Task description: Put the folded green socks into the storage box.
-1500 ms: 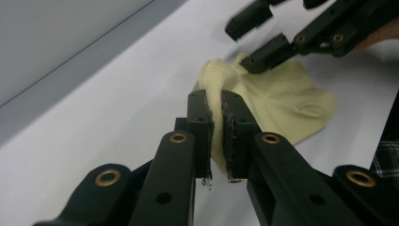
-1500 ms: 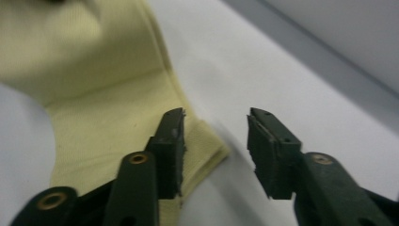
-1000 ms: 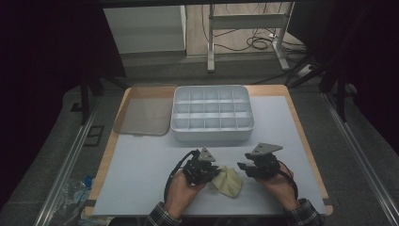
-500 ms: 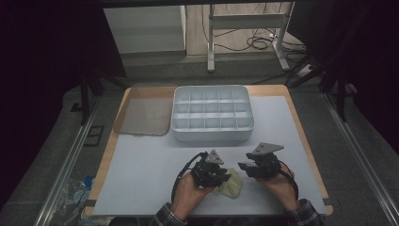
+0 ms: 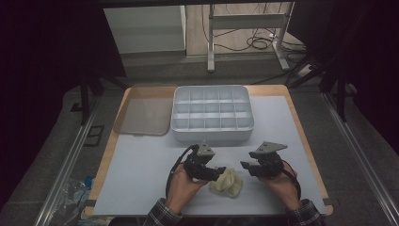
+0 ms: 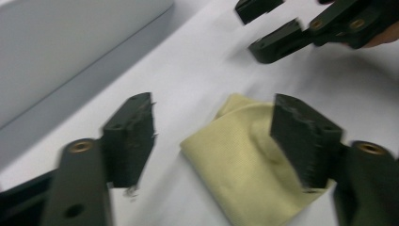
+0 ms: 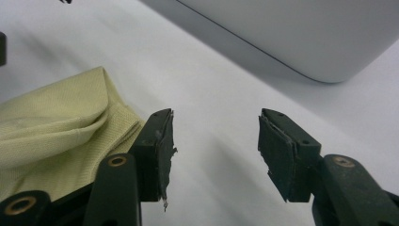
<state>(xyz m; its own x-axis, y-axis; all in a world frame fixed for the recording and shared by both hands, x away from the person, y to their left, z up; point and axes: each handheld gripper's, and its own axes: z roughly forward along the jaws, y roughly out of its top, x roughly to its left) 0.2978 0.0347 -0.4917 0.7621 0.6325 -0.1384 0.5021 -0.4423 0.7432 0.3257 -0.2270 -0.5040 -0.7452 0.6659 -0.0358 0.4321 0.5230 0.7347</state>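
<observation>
The left gripper (image 5: 217, 172) is held low over the table (image 5: 141, 188), its fingers (image 6: 129, 136) spread wide and pinching nothing; in the left gripper view the crumpled yellow cloth (image 6: 244, 155) lies on the white surface between and just beyond those two fingers, its bulk nearer the one on the right of that view, whose pad stands over the cloth's edge, though whether it touches the cloth cannot be told. The finger on the left of that view stands apart from the cloth, over bare table. In the high view the cloth (image 5: 227, 182) sits just ahead of the left fingers and between the two hands, close to the person's side of the table. The right gripper (image 5: 245, 165) hovers just beside the cloth, and its fingers (image 7: 157, 150) are likewise spread with nothing between them but bare table; in the right gripper view the cloth (image 7: 61, 127) lies to the outside of the finger on the left of that view, reaching up to it, while the gap between the fingers looks toward the rounded wall of the grey compartment tray (image 7: 301, 33). That tray (image 5: 211, 114) stands well beyond both sets of fingers, with a flat translucent lid (image 5: 141, 110) just beside it on the left gripper's side.
</observation>
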